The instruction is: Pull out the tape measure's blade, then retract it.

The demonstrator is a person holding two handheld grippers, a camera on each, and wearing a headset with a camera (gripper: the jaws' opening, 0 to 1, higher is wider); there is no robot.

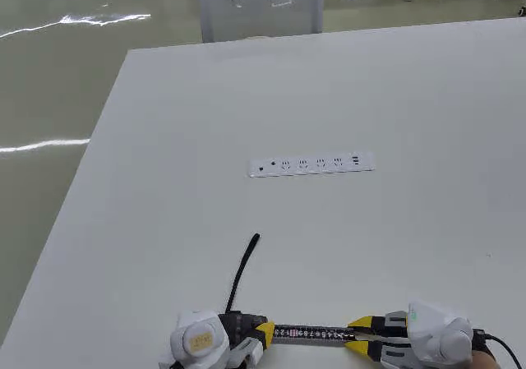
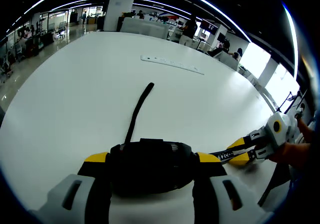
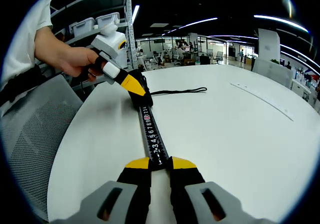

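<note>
The tape measure (image 1: 241,325) lies at the near edge of the white counter (image 1: 370,89). Its long line runs flat from left to right across the front of the person.

On the left, the left gripper (image 2: 152,159) has its yellow-tipped fingers (image 2: 97,158) squeezed on the black case (image 2: 150,169), one on each side. The case's mouth points right. A thin black strap (image 1: 242,270) comes off the case and lies loose on the counter, running away from the person toward the middle.

From the case the blade (image 1: 312,334) sticks out to the right, straight and low over the counter. It is dark, with numbers on it. In the right gripper view the numbers are easy to read. In the head view they are too small to read.

On the right, the right gripper (image 3: 160,163) has its fingers (image 3: 137,164) pinched tight on the far end of the blade. The tip of the blade is hidden between them.

In the head view both grippers are cut off by the bottom edge. The underside of the case is hidden too.

A hand (image 3: 80,59) holding the left gripper shows in the right gripper view.

A white power strip (image 1: 312,164) lies in the middle of the counter, well apart from the tape measure. A chair (image 1: 261,7) stands at the far side.
</note>
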